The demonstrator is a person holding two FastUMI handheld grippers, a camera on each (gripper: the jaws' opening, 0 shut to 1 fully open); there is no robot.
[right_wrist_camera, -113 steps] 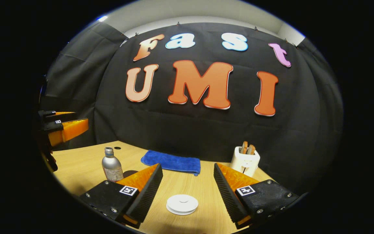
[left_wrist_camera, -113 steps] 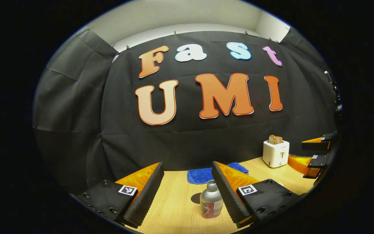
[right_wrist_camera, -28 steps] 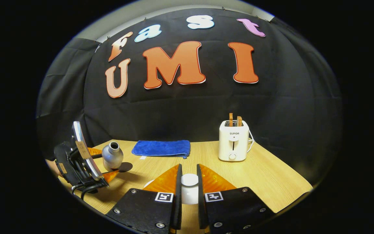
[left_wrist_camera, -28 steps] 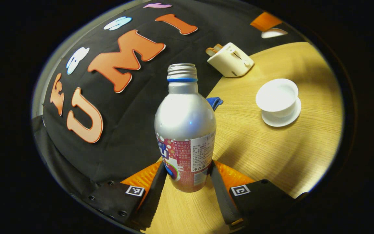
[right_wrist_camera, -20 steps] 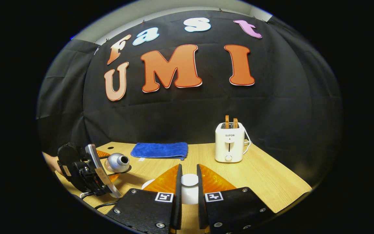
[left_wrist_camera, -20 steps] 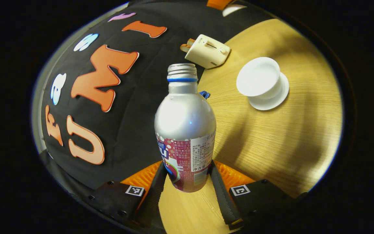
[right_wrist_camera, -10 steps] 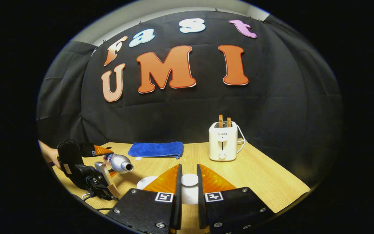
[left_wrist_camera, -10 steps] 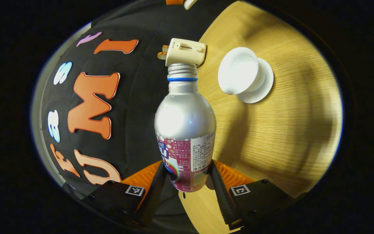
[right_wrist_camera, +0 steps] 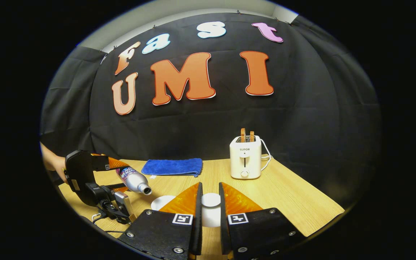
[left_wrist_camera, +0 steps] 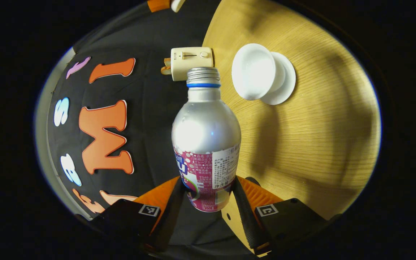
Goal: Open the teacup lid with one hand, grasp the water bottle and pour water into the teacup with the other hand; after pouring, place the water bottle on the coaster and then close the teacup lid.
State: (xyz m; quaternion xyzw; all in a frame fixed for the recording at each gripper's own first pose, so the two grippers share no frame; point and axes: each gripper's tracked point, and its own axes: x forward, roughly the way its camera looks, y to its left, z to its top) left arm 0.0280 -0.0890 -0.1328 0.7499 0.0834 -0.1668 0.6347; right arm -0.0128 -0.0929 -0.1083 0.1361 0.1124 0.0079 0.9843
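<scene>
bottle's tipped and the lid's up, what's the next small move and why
Probably bring the bottle mouth over the teacup before tipping further. The left gripper grips it tilted, but in its view the mouth sits beside the open cup, not above it, and no water shows. The right gripper holds the lid clear.

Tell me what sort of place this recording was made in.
Most likely a staged recording booth, not a real kitchen: black cloth hangs as the backdrop behind one wooden table, and household props stand on it, namely a toaster, a folded blue towel and a white teacup.
</scene>
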